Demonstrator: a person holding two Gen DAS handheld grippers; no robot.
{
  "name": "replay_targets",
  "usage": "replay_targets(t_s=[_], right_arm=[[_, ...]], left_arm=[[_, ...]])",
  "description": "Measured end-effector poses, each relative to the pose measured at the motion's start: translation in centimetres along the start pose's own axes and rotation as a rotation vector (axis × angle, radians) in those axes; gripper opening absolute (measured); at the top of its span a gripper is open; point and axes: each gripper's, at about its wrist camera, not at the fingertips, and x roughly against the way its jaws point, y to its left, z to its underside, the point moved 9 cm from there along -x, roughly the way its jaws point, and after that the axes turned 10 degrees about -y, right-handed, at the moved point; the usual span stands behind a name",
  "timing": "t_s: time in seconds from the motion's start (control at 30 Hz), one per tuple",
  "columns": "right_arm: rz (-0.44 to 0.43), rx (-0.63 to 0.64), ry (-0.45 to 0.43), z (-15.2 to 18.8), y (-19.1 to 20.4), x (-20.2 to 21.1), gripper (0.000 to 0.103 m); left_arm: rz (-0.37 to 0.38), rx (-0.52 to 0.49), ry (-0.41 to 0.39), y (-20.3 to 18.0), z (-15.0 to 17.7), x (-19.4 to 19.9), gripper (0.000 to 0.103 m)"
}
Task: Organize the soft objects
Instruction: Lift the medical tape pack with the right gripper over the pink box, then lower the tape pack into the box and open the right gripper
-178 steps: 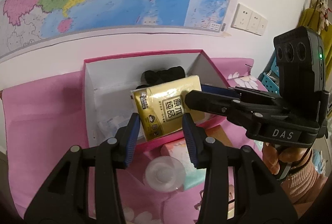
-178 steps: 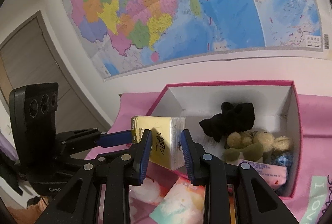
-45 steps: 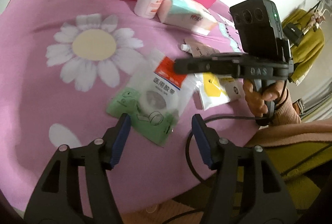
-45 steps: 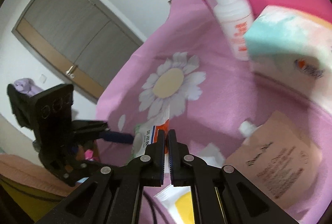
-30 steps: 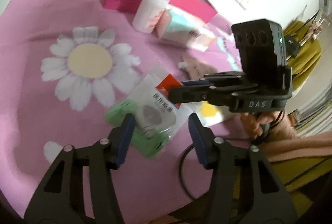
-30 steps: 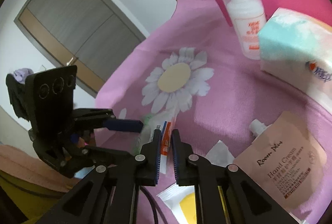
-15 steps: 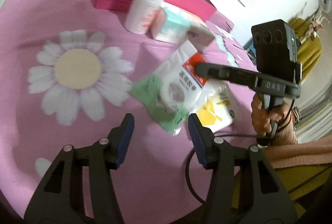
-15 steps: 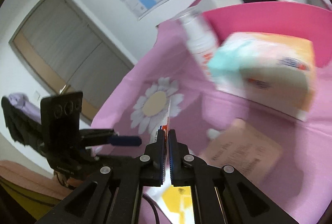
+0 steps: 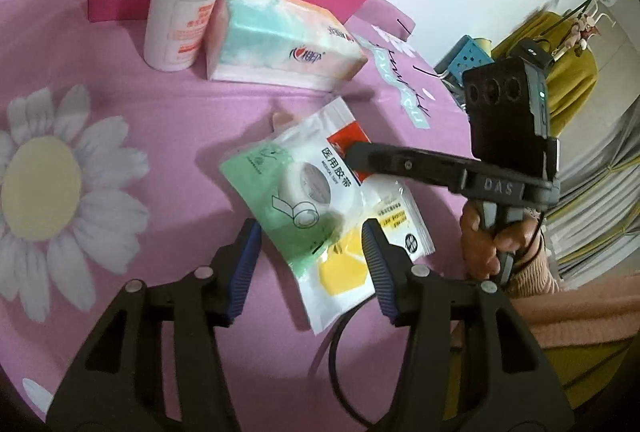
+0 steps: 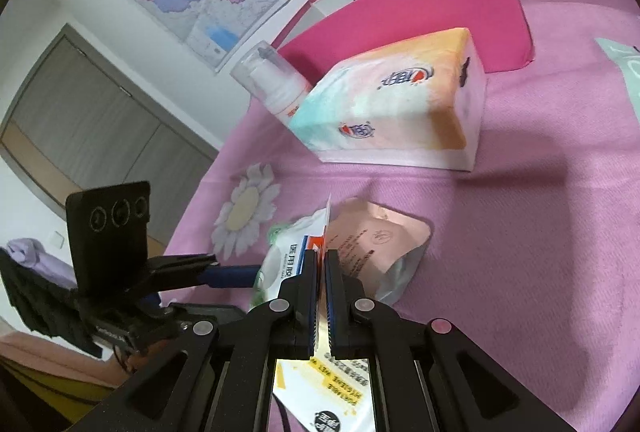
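Left wrist view: right gripper (image 9: pixel 352 153), marked "DAS", pinches the medical tape packet (image 9: pixel 298 187) by its red corner; left gripper (image 9: pixel 312 252), jaws closing, straddles it untouching.

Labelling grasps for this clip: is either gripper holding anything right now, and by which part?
The right gripper pinches the medical tape packet by its red top corner. The left gripper holds nothing; its fingers are closing either side of the packet's lower end, not touching it.

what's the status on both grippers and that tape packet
Right gripper shut on tape packet at its red corner. Left gripper closing, packet's lower end between jaws, no contact. Yellow sachet underneath.
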Motion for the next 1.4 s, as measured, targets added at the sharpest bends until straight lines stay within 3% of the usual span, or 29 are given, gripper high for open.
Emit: replay_targets(t_s=[0.07,0.3,0.57,0.83,1.1,1.4], right_arm=[[-0.016,-0.002,-0.013,-0.4,0.6,0.1,0.003],[-0.061,0.066,-0.076,-3.4,3.8,0.9,0.004],[-0.100,0.151,-0.180,-9.7,8.0,1.1,0.005],[-0.107,0.198,-0.229,-15.1,9.3,0.4,0.006],[-0.057,0.181,-0.241,-18.9,7.7,-2.6,0.006],[0.025,0.119,-0.194,-20.2,3.7,-7.2,0.006]], left_arm=[[-0.014,-0.005,-0.007,-0.1,-0.4,0.2,0.044],[-0.048,-0.046,-0.081,-0.5,-3.1,2.7,0.044],[-0.105,-0.140,-0.219,-1.1,-9.7,7.1,0.044],[-0.187,-0.228,-0.301,-0.8,-15.6,9.0,0.044],[-0.235,-0.235,-0.313,1.4,-19.7,7.9,0.044],[-0.273,-0.192,-0.245,5.0,-21.9,3.8,0.044]])
